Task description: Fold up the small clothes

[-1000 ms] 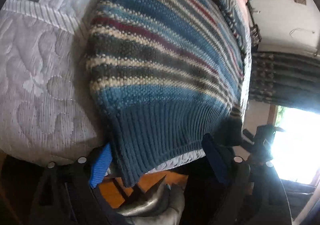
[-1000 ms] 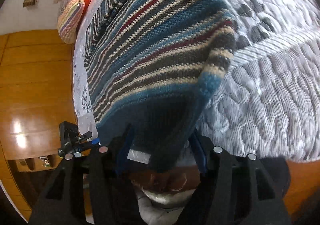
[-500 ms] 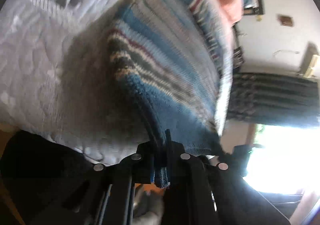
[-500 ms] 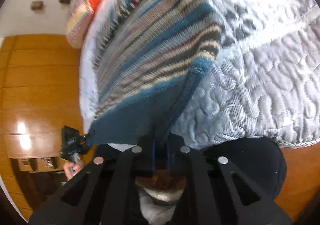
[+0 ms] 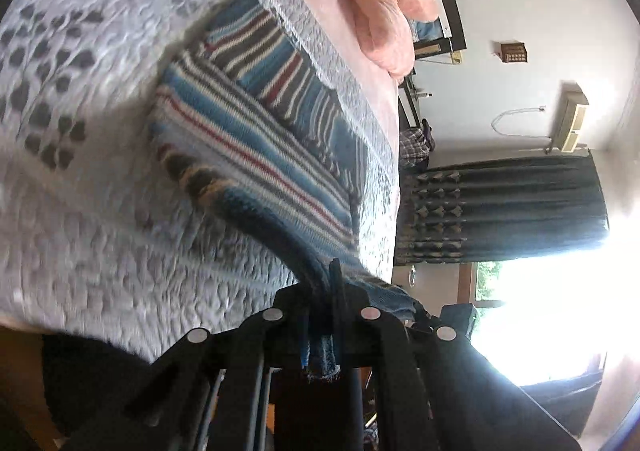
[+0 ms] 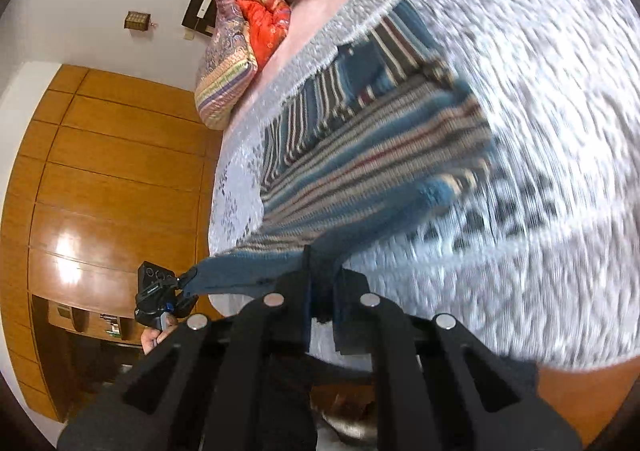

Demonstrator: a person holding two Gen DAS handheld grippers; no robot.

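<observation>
Both fingers of the left gripper are pressed together on the dark blue ribbed hem of the striped knit sweater, with a short frayed end of the knit poking out below the clamp. Its partner, the right gripper, pinches the same blue hem at another spot, jaws drawn narrow on the fabric. From the right wrist view the left gripper shows off to the side, gripping a corner of the hem, with part of a hand below it.

That sweater lies on the grey quilted bedspread, its hem end lifted off the quilt toward the 2 grippers while the far part rests flat. Stripes of blue, cream, dark grey and red run across it, and a sleeve lies folded over the body near the far end. The bedspread carries a dark leaf pattern; both views are blurred across it.

Beyond the sweater sit a pink quilt and an orange-red cushion at the head of the bed. Dark curtains hang beside a bright window, and wooden wardrobe panels fill the other side.
</observation>
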